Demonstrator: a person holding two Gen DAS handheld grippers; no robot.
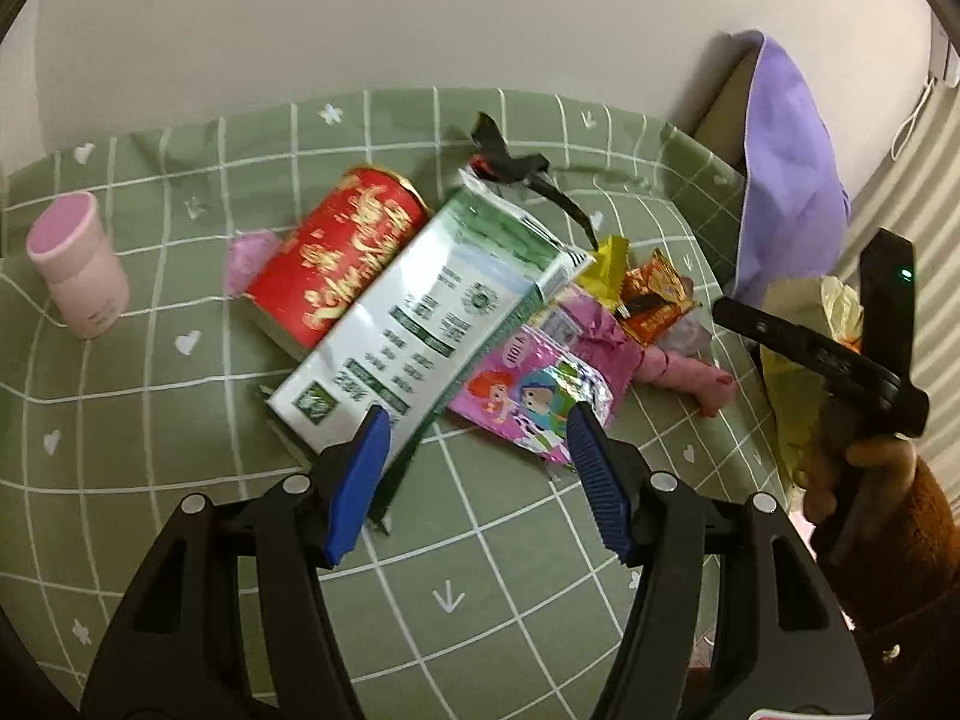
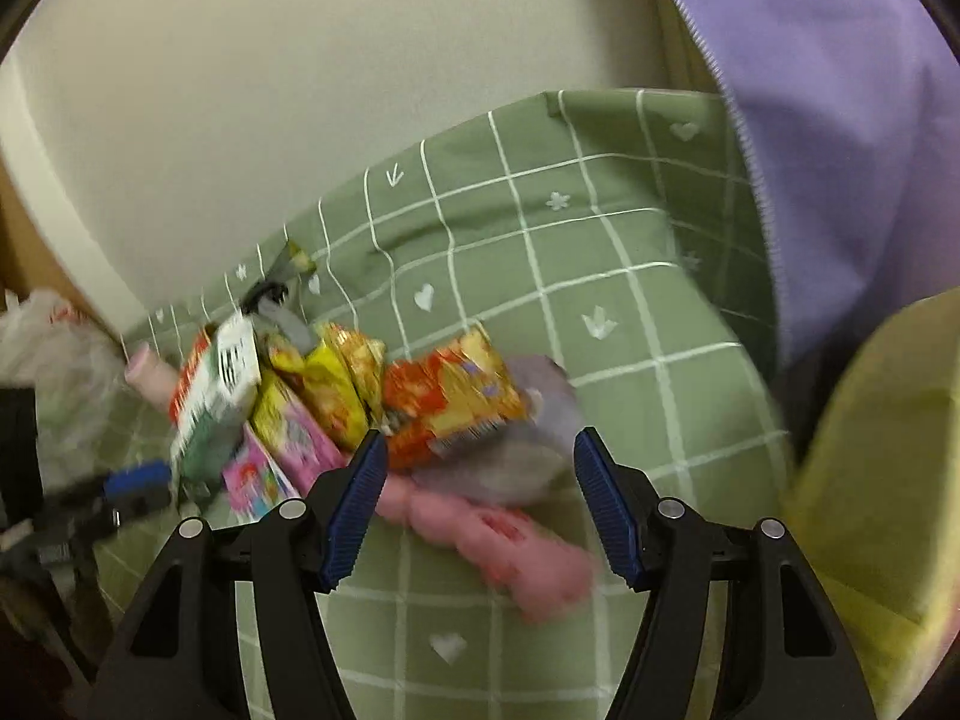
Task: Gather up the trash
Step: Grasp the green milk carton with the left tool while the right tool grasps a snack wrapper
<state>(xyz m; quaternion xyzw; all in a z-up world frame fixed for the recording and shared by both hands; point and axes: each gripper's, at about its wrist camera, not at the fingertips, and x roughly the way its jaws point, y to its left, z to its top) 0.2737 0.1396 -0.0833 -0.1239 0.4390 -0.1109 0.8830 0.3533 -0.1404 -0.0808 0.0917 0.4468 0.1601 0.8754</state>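
The trash lies heaped on the green checked cloth (image 1: 180, 420) that covers the worktop, toward its far right part: a white-and-green milk carton (image 1: 420, 324) leans across a red can (image 1: 342, 264), with a pink cartoon wrapper (image 1: 528, 402), a yellow wrapper (image 1: 609, 261) and an orange snack packet (image 1: 657, 300) crowded to its right, and a pink sausage-shaped piece (image 1: 690, 375) at the right end. The carton looks light and fairly stiff, best taken across its narrow near end; I judge the foil wrappers to be weightless, slippery and crushable, so a pinch on a crimped edge should serve; the can is rigid and round, likely to roll. The left gripper (image 1: 474, 450) hovers just near the carton's near corner with its jaws apart and nothing between them. The right gripper (image 2: 474, 480) has its jaws apart too, empty, above the pink piece (image 2: 510, 534). The left wrist view alone shows the pile sharply, a pink cup (image 1: 78, 264) well apart at far left, and the person's hand (image 1: 852, 468) on the right tool beside a yellow bag (image 1: 792, 372). The blurred right wrist view alone shows a white plastic bag (image 2: 54, 354) beyond the worktop's left edge and the purple cloth (image 2: 840, 90) up close.
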